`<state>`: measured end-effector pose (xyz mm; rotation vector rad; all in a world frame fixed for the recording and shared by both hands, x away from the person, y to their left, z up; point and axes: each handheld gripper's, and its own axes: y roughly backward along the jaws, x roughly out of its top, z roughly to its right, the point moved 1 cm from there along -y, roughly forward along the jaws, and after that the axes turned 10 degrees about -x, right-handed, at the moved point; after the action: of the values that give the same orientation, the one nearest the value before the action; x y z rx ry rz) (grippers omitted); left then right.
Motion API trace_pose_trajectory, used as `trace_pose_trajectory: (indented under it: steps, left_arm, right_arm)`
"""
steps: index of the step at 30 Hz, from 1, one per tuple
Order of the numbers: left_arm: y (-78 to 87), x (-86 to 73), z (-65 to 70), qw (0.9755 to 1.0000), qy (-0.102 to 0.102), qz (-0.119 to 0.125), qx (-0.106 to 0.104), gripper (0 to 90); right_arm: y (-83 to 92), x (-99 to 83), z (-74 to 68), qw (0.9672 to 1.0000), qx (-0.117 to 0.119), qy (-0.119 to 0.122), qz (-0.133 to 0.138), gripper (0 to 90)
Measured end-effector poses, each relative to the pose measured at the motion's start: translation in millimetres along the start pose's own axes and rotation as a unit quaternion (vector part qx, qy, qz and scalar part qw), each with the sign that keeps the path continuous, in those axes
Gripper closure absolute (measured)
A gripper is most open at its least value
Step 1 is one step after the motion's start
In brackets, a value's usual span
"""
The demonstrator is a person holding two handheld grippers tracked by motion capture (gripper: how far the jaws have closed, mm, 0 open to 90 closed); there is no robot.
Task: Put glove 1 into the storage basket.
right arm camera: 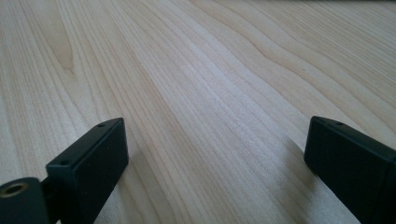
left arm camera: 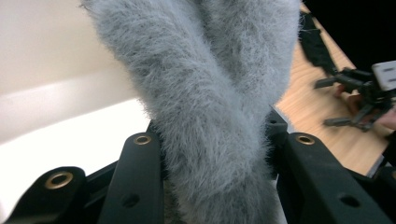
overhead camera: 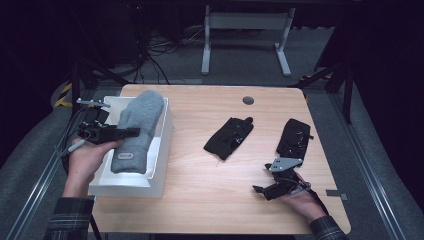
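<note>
A: On the counter (overhead camera: 200, 175), the white bin (overhead camera: 162, 150) sits left; is anything in it?
B: Partly. The grey mitten (overhead camera: 136, 131) hangs over it, clamped in the left tongs (overhead camera: 131, 132).
A: What's left?
B: Two black gloves (overhead camera: 229, 137) right of it. The right tongs (overhead camera: 262, 177) rest near, wide, empty.

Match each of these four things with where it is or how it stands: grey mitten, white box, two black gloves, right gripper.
Things:
1. grey mitten
2. white box
3. black gloves
4. right gripper

States:
A. lying on the bare wood
B. jaws open, nothing between them
C. clamped in the left gripper
D. standing at the table's left side

Pairs: 1-C, 2-D, 3-A, 4-B
</note>
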<state>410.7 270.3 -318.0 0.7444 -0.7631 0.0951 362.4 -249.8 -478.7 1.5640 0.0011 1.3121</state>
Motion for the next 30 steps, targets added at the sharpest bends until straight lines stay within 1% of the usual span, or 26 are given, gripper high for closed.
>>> trace_pose_trajectory:
  steps: [1,2,3,5,7,10,16,17,18,20,21,22,23,25,28,29,30]
  left_arm:
    - [-3.3,-2.4,-5.4,1.0,0.005,-0.005,0.002,63.1]
    - [-3.3,-2.4,-5.4,1.0,0.005,-0.005,0.002,63.1]
    - [-6.9,-4.6,-10.1,0.9999,0.011,-0.011,0.005,63.1]
    - [-12.6,-7.4,-16.7,0.9997,0.014,-0.017,0.005,63.1]
    - [-18.5,-10.5,-23.0,0.9995,0.022,-0.023,0.01,63.1]
    - [-27.0,-14.7,-32.2,0.9988,0.028,-0.036,0.02,62.9]
    - [-43.3,-24.9,-52.9,0.9969,0.051,-0.054,0.025,62.4]
    - [-45.9,-26.5,-57.0,0.9965,0.052,-0.061,0.025,62.4]
    - [-49.0,-28.5,-61.4,0.9958,0.054,-0.068,0.03,62.3]
    - [-52.4,-31.1,-68.2,0.9948,0.06,-0.075,0.036,62.0]
    - [-54.3,-32.7,-73.0,0.9941,0.061,-0.08,0.04,61.8]
    - [-57.0,-34.9,-78.4,0.9929,0.066,-0.086,0.048,61.2]
    - [-57.0,-34.9,-78.4,0.9929,0.066,-0.086,0.048,60.9]
    - [-60.9,-36.5,-82.2,0.992,0.068,-0.093,0.051,60.6]
    - [-67.4,-39.5,-87.7,0.9899,0.073,-0.107,0.058,58.6]
    - [-68.4,-40.5,-89.2,0.9892,0.076,-0.109,0.062,57.0]
    - [-70.2,-43.2,-92.5,0.9886,0.078,-0.108,0.071,52.8]
  right_arm:
    - [0.0,0.0,0.0,1.0,0.0,0.0,0.0,6.6]
    - [0.0,0.0,0.0,1.0,0.0,0.0,0.0,6.6]
    - [0.0,0.0,0.0,1.0,0.0,0.0,0.0,6.6]
    - [-0.1,0.1,0.2,1.0,0.0,0.001,0.0,6.5]
    - [-0.2,0.1,0.2,1.0,0.0,0.001,0.0,6.6]
    - [-0.1,0.1,0.2,1.0,0.0,0.001,0.0,6.6]
    - [-0.1,0.1,0.2,1.0,0.0,0.001,0.0,6.5]
    - [-0.1,0.1,0.2,1.0,0.0,0.001,0.0,6.6]
    - [-0.2,0.1,0.2,1.0,0.0,0.001,0.0,6.6]
    - [-0.2,0.1,0.2,1.0,0.0,0.001,0.0,6.5]
    - [-0.2,0.1,0.2,1.0,0.0,0.001,0.0,6.5]
    - [-0.2,0.1,0.2,1.0,0.0,0.001,0.0,6.5]
    - [-0.2,0.1,0.2,1.0,0.0,0.001,0.0,6.5]
    - [-0.2,0.1,0.2,1.0,0.0,0.001,0.0,6.6]
    - [-0.3,0.2,0.1,1.0,-0.001,0.0,0.0,6.5]
    - [-0.3,0.2,0.1,1.0,-0.001,0.0,0.0,6.5]
    - [-0.3,0.2,0.1,1.0,-0.001,0.0,0.0,6.5]
